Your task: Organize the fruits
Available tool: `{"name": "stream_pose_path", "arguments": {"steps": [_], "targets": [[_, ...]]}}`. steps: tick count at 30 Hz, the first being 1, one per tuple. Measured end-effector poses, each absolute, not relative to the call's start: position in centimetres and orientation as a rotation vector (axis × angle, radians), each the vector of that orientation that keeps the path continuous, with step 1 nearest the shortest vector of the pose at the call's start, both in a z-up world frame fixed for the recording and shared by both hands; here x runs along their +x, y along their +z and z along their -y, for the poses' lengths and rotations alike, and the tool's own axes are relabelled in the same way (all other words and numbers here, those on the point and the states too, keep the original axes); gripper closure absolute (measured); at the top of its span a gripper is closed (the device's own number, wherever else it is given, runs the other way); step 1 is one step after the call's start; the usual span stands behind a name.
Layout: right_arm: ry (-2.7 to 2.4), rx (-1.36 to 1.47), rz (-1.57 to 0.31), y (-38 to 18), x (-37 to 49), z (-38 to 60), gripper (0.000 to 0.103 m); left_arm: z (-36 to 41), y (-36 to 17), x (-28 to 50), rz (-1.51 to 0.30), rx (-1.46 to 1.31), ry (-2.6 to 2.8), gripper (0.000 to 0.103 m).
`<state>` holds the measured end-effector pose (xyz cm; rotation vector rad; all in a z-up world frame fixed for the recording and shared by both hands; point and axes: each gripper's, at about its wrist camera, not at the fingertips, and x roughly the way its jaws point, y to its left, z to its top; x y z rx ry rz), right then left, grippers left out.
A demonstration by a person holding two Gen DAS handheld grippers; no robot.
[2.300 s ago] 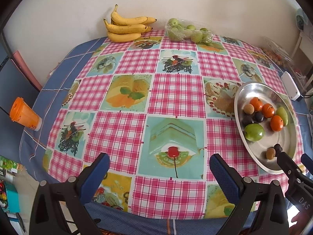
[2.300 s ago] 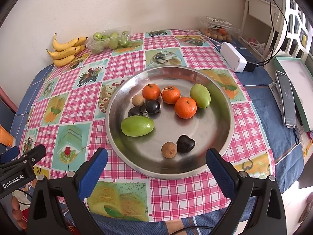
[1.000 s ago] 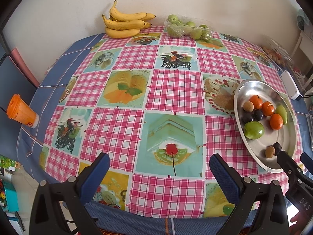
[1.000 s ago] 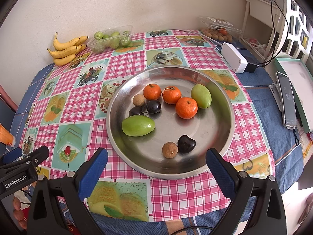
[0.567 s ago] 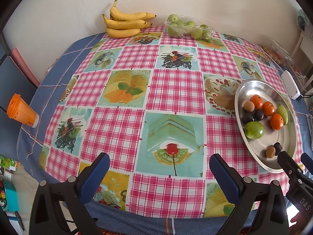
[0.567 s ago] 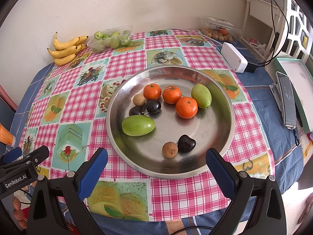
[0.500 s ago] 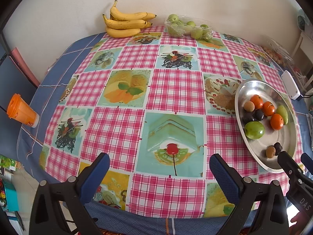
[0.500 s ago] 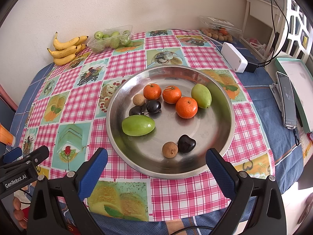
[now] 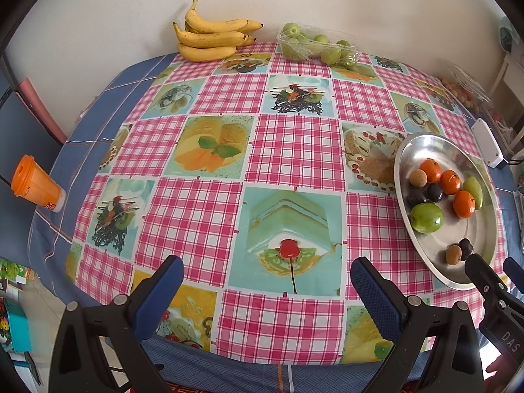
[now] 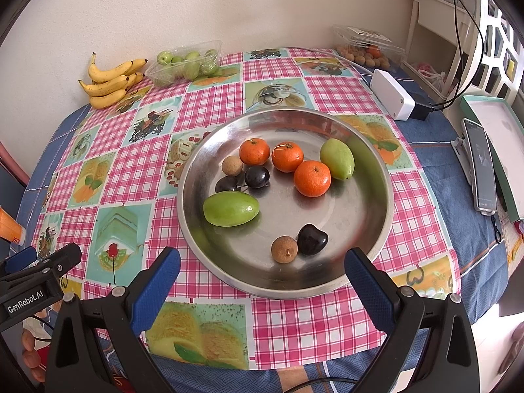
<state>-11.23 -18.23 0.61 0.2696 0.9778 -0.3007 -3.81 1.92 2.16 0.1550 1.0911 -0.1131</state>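
A round steel plate [image 10: 376, 177] sits on the checked tablecloth, also in the left wrist view [image 9: 406, 150]. It holds three oranges [image 10: 311, 178], two green mangoes [image 10: 231, 210], dark plums [image 10: 311, 239] and brown longans [image 10: 284, 249]. My right gripper [image 10: 262, 275] is open and empty, hovering just before the plate's near rim. My left gripper [image 9: 267, 281] is open and empty over the tablecloth, left of the plate.
Bananas [image 9: 209, 37] and a clear tray of green fruit [image 9: 316, 46] lie at the far edge by the wall. An orange cup [image 9: 34, 185] stands at left. A white box [image 10: 391, 98], a phone [image 10: 481, 167] and a longan container [image 10: 366, 49] are at right.
The left wrist view has shifted slightly; the bananas sit a little higher in frame than 2.3 s ago. The right gripper and the fruit have not moved.
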Motion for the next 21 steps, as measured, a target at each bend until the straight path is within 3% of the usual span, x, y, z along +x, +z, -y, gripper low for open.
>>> {"name": "stream_pose_path", "arguments": {"steps": [21], "targets": [[-0.299,0.272,-0.982,0.51,-11.23,18.28,0.003,-1.91,2.55,-3.90,-1.073,0.144,-0.120,0.000]]}}
